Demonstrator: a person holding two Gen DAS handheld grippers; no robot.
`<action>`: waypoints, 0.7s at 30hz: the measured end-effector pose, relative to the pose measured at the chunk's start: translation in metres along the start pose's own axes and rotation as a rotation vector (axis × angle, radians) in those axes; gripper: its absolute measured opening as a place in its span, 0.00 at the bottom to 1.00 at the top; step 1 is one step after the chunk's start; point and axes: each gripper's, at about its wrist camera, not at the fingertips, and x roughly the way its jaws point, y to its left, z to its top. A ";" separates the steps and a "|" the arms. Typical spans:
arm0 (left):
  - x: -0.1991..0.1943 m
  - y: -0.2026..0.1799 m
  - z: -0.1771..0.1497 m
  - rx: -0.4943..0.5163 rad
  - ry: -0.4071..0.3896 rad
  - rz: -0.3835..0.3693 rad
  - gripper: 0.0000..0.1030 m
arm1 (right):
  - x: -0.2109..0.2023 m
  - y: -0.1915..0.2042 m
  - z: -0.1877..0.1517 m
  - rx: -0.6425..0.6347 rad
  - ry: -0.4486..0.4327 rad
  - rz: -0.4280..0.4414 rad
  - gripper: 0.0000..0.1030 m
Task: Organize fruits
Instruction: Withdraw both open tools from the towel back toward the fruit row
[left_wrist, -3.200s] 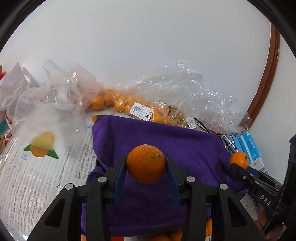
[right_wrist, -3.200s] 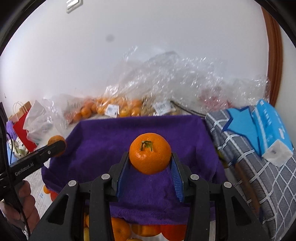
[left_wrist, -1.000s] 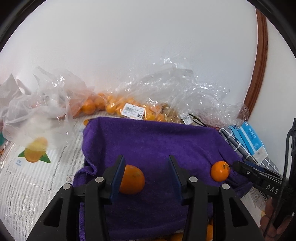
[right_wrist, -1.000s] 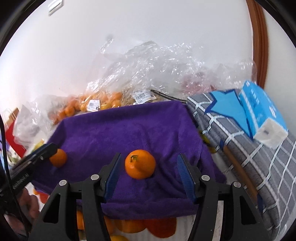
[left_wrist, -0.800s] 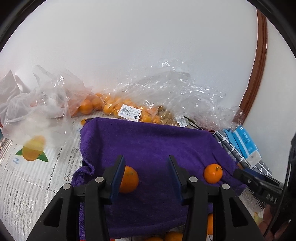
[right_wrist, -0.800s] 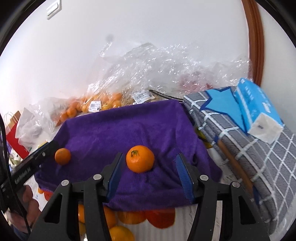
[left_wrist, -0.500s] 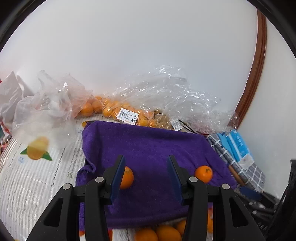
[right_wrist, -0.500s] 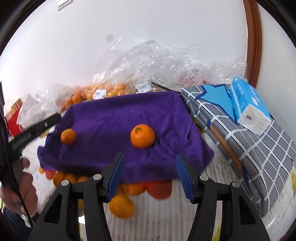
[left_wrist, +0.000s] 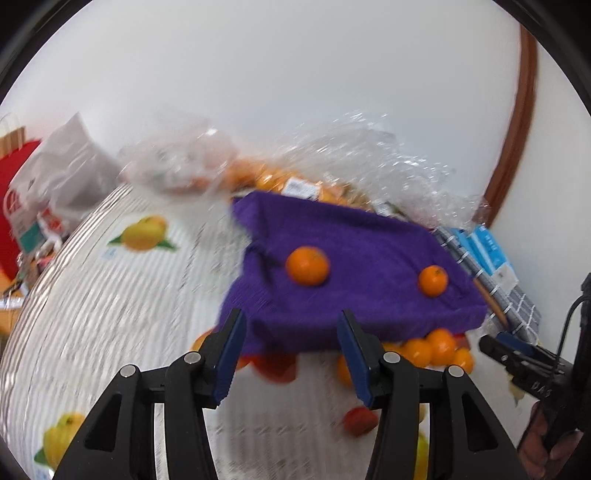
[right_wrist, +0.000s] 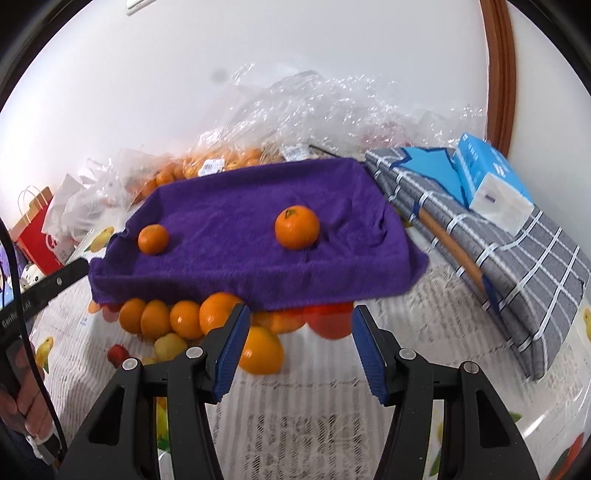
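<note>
- My left claw (left_wrist: 291, 350): jaws wide apart, nothing between the blue pads. Right claw (right_wrist: 297, 341): same, spread wide and empty.
- Purple towel-lined tray (right_wrist: 258, 273) sits ahead of both claws. It holds two round orange mandarins, well apart.
- Mandarin with the green stem stub (right_wrist: 297, 227) lies on the towel straight ahead of my right claw; in the left wrist view it (left_wrist: 433, 281) is ahead and to the right.
- Second, plain mandarin (left_wrist: 307, 266) lies just ahead of my left claw; from the right claw it (right_wrist: 153, 239) is ahead-left, near the tray's left edge.
- Loose pile of orange and red fruit (right_wrist: 192, 319) on the printed white table cover (right_wrist: 314, 417), between my claws and the tray's near edge, partly hidden under the towel overhang.
- Clear crinkled plastic bags of small oranges (right_wrist: 207, 162) behind the tray; count unreadable through the film.
- Right of the tray: grey checked folded cloth (right_wrist: 517, 258) with a blue-and-white tissue pack (right_wrist: 491, 181) on top.
- Left wrist view is motion-blurred; fruit under the tray there is smeared and can't be sorted.
</note>
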 end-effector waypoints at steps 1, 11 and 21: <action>0.000 0.005 -0.003 -0.012 0.007 0.005 0.48 | 0.000 0.001 -0.002 0.000 0.001 0.001 0.56; -0.006 0.024 -0.016 -0.078 0.003 0.043 0.47 | -0.015 0.005 -0.013 -0.045 0.008 -0.012 0.56; -0.001 0.020 -0.018 -0.064 0.029 0.001 0.47 | 0.005 0.016 -0.019 -0.084 0.042 0.039 0.56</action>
